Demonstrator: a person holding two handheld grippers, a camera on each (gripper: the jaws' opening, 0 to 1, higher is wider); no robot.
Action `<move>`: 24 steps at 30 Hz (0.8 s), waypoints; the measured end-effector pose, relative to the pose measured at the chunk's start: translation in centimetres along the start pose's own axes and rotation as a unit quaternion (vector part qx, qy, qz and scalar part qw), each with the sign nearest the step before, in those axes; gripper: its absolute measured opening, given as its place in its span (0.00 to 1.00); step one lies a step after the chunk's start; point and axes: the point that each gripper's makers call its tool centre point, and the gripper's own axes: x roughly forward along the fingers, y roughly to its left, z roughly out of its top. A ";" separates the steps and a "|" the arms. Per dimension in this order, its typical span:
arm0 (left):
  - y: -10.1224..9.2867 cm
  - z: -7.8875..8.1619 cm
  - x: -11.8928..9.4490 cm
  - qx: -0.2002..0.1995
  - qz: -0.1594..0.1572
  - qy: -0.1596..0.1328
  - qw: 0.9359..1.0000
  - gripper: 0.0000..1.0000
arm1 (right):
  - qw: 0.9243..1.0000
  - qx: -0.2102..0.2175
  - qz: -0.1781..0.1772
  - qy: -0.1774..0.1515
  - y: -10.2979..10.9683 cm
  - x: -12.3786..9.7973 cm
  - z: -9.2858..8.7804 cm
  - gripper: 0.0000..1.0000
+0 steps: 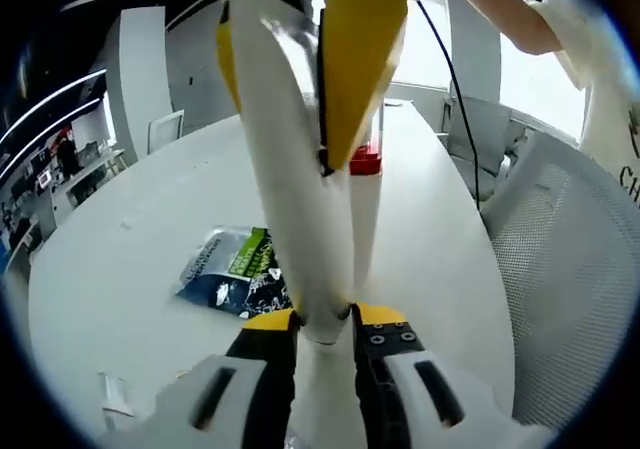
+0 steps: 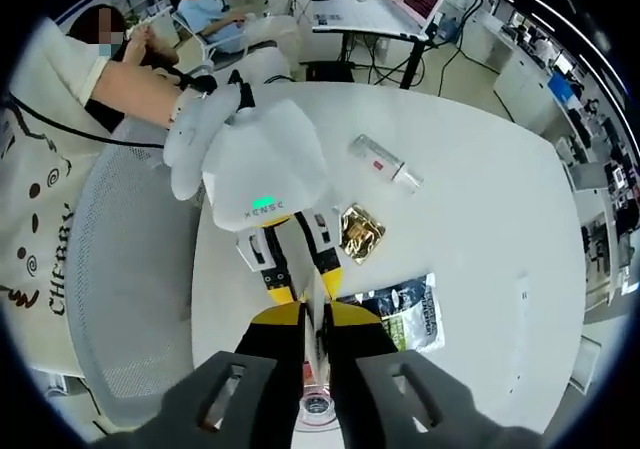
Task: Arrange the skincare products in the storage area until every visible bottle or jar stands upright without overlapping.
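A long white tube (image 1: 290, 199) is held in the air between both grippers, above the white table (image 1: 140, 239). My left gripper (image 1: 325, 319) is shut on its lower part. My right gripper (image 1: 315, 154) comes in from the top and is shut on the far end. In the right gripper view my right gripper (image 2: 315, 314) pinches the tube (image 2: 316, 341), seen edge-on, with my left gripper (image 2: 305, 279) just beyond it. A clear bottle with a red band (image 2: 385, 161) lies flat on the table (image 2: 480, 199); the same bottle (image 1: 365, 159) shows behind the tube.
A blue-and-green sachet pack (image 1: 235, 269) lies on the table, seen again as the pack (image 2: 405, 314) near a gold sachet (image 2: 360, 231). A white mesh chair (image 2: 130, 269) stands at the table's edge beside a person's sleeve (image 2: 40, 179). Desks stand beyond.
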 end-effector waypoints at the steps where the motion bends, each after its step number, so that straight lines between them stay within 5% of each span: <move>1: -0.1 0.0 0.1 0.000 -0.003 0.002 1.000 0.17 | 1.000 0.001 0.001 0.001 0.0 0.0 0.0 0.08; 21: -1.0 0.4 0.6 0.016 -0.019 0.008 1.000 0.17 | 0.999 -0.024 -0.005 0.022 0.3 0.1 -1.4 0.11; 24: -1.0 0.3 0.6 0.014 -0.021 0.009 1.000 0.17 | 0.999 -0.029 -0.010 0.027 0.2 0.2 -1.6 0.18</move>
